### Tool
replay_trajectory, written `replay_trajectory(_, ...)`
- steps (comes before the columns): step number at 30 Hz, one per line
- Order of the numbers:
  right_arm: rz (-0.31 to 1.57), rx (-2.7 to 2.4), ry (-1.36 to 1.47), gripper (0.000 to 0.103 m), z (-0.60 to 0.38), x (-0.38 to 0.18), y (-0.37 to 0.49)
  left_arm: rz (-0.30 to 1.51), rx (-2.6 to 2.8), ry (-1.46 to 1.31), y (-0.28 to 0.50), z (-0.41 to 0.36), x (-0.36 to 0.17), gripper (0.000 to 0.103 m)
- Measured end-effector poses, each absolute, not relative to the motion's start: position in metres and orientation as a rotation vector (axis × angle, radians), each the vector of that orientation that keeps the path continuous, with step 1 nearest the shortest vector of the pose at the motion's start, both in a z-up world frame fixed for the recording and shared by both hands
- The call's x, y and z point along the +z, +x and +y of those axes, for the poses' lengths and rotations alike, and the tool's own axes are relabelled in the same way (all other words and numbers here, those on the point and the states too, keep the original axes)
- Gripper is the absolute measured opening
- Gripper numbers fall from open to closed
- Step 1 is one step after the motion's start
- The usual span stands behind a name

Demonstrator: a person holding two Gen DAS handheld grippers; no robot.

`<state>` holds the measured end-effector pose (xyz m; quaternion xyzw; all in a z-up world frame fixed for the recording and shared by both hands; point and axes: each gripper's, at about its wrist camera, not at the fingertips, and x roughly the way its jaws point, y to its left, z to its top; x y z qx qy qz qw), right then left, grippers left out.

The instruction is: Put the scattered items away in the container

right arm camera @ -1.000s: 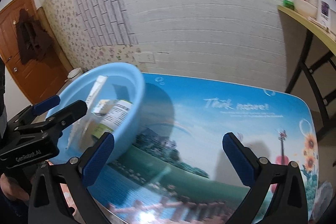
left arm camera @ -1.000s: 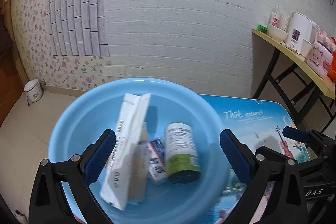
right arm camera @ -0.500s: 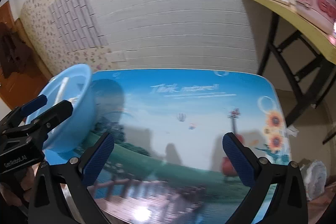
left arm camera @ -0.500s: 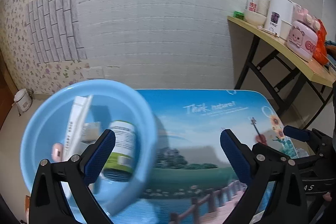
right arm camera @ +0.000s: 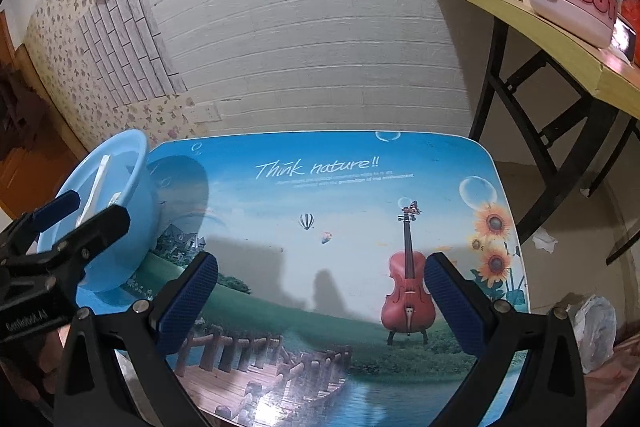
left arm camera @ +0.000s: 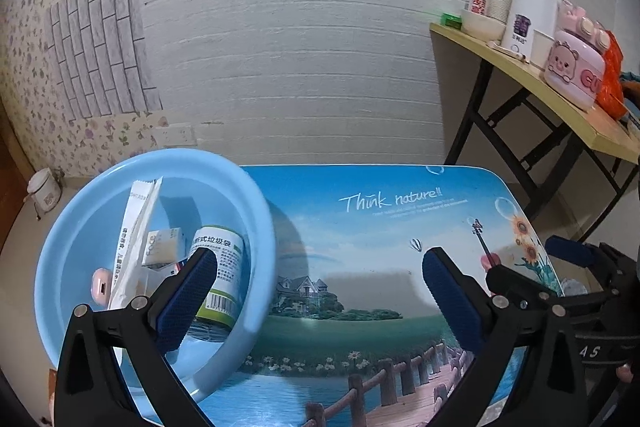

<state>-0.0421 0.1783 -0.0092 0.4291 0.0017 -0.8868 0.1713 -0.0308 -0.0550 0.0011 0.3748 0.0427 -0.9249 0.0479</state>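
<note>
Blue plastic basin (left arm camera: 256, 227) at the left end of the printed table (left arm camera: 400, 227), holding a white packet (left arm camera: 132, 227), green-labelled bottle (left arm camera: 220, 279) and small box (left arm camera: 164, 247). Left gripper (left arm camera: 320, 299) and right gripper (right arm camera: 320, 295): jaws apart, empty, over the table beside the basin.

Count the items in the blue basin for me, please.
4 visible in the basin: white packet leaning at left, small box mid, green-labelled roll right, pink item far left. More may hide beneath.
</note>
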Motion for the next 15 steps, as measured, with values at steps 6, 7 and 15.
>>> replay_trajectory(6, 0.021, -2.520, 1.226, 0.103, 0.1753, -0.0091, -0.0410, 0.128, -2.813, 1.162, -0.0309, -0.0549, -0.0001, 0.103)
replay_trajectory(7, 0.019, -2.524, 1.229, 0.103, 0.1762, -0.0092, -0.0415, 0.124, -2.817, 1.162, -0.0306, -0.0536, 0.0002, 0.103)
replay_trajectory(15, 0.008, -2.535, 1.235, 0.103, 0.1810, -0.0088, -0.0415, 0.108, -2.825, 1.157, -0.0312, -0.0504, 0.0017, 0.103)
